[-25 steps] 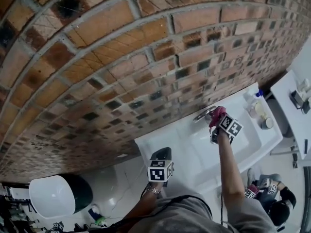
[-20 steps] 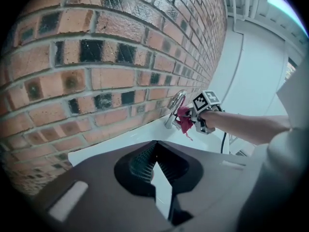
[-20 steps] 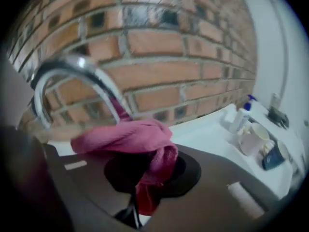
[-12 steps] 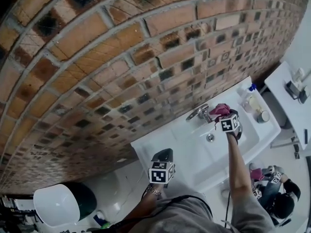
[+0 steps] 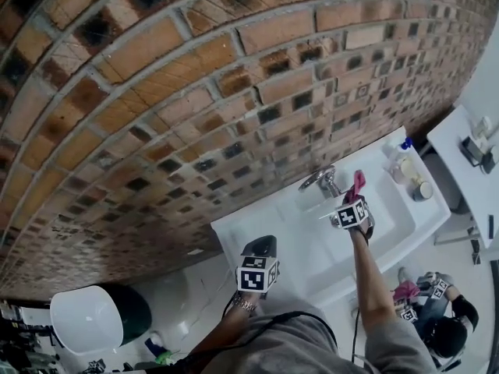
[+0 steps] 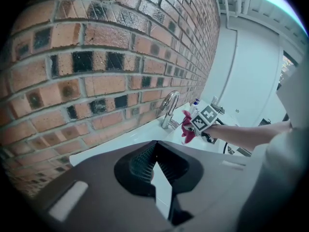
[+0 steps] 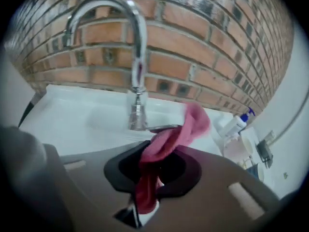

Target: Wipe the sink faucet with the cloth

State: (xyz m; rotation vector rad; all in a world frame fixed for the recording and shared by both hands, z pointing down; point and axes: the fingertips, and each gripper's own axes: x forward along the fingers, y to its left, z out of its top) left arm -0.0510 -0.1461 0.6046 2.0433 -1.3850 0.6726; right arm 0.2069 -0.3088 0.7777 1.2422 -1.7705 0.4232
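A chrome gooseneck faucet (image 5: 320, 180) (image 7: 137, 57) (image 6: 169, 106) stands at the back of the white sink (image 5: 394, 209) (image 7: 72, 115), against the brick wall. My right gripper (image 5: 355, 195) (image 7: 155, 158) is shut on a pink cloth (image 5: 358, 183) (image 7: 171, 139) (image 6: 187, 127). It holds the cloth just right of the faucet's base, over the basin; whether cloth and faucet touch I cannot tell. My left gripper (image 5: 261, 248) (image 6: 153, 154) hangs back at the sink's left end, fingertips together and holding nothing.
A pump soap bottle (image 5: 399, 154) (image 7: 235, 124) and small jars (image 5: 425, 192) sit on the sink's right end. A white toilet (image 5: 86, 318) stands far left. At lower right is another person (image 5: 437, 322). A white counter (image 5: 468, 150) lies to the right.
My right gripper has swung with the cloth from against the faucet to just in front and right of it. The cloth now stands narrower. The left gripper has stayed put.
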